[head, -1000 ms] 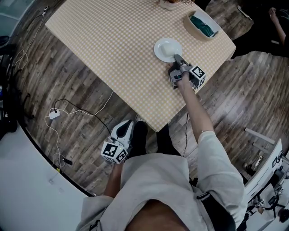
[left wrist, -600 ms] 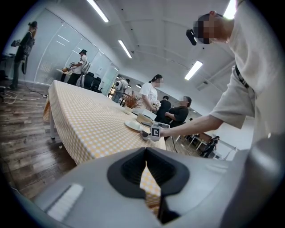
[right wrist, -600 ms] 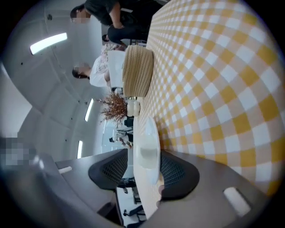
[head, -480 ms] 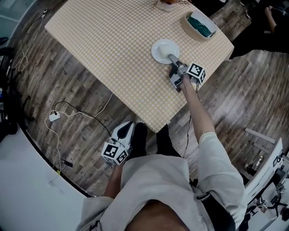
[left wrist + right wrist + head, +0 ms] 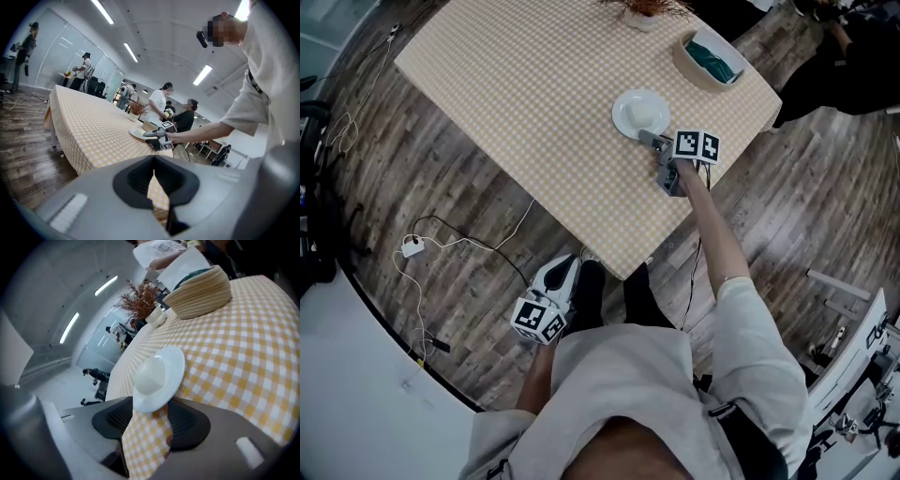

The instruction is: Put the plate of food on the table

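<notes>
A white plate [image 5: 639, 111] with a pale rounded mound of food [image 5: 150, 376] lies flat on the yellow-checked table [image 5: 534, 84], near its right edge. My right gripper [image 5: 652, 141] is just behind the plate's near rim. Its jaws have just been opening and now stand wide. The right gripper view has the plate's rim [image 5: 157, 401] between the jaws of that gripper [image 5: 149, 420], with neither pad pressing on it. My left gripper [image 5: 565, 261] hangs low beside the person's leg, off the table. It [image 5: 153, 164] is shut on nothing, and its view shows the plate [image 5: 139, 133] far off.
A woven basket [image 5: 712, 54] with something green in it stands beyond the plate, by the far corner. A pot of dried flowers [image 5: 647, 9] is at the back edge. White cables [image 5: 441, 234] lie on the wooden floor at left. Several people stand behind the table.
The right gripper has rolled about its own axis, opened off the plate's rim and drawn back slightly. The plate rests on the table. The left gripper has kept still.
</notes>
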Demonstrator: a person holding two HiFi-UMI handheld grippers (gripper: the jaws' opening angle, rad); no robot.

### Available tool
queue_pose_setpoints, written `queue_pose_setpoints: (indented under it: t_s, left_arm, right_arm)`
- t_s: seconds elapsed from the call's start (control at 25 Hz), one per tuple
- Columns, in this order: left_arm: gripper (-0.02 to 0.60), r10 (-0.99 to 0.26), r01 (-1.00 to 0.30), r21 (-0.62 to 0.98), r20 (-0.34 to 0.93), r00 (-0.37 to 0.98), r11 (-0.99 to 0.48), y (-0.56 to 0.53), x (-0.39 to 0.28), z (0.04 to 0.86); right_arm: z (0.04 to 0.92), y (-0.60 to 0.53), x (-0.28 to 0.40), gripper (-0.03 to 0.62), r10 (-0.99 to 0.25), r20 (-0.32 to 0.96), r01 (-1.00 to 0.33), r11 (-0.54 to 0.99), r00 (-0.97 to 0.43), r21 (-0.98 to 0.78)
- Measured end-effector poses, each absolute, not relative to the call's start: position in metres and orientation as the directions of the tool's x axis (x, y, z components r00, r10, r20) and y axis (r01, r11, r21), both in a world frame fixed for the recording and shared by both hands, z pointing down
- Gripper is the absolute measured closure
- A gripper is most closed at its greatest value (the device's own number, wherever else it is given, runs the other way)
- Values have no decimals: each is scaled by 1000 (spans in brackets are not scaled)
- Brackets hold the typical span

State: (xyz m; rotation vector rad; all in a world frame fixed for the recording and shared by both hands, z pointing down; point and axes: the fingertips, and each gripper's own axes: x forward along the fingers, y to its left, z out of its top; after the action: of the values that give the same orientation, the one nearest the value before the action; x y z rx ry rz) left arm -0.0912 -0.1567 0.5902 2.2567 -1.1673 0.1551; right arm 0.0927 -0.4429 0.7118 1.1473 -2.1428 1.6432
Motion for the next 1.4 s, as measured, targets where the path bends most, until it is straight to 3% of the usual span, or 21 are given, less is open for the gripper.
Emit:
queue_pose_setpoints:
  t_s: [0.2, 0.44, 0.52, 0.92, 1.4]
  left_arm:
    - [572, -709, -776, 450, 355, 610, -442, -156, -91, 590]
    - [572, -714, -776, 454, 349, 607, -438, -153, -94, 588]
    - [572, -715, -777, 452, 349, 606, -438, -152, -94, 588]
    - [572, -717, -778, 446, 345, 606, -443, -157, -91, 583]
    - [572, -692, -755, 422, 327, 644, -503, -167, -65, 571]
  right_arm:
    - [718, -434, 86, 365, -356, 708, -792, 300, -610, -531]
    - [719, -427, 82, 362, -316, 768, -806, 430, -558, -408]
    - [721, -426, 84, 395, -331, 795, -824, 457, -507, -335]
    - [725, -423, 105, 594, -393, 839, -865, 474, -376, -166]
    - [704, -384, 126, 595, -469, 786, -864, 479, -403, -156]
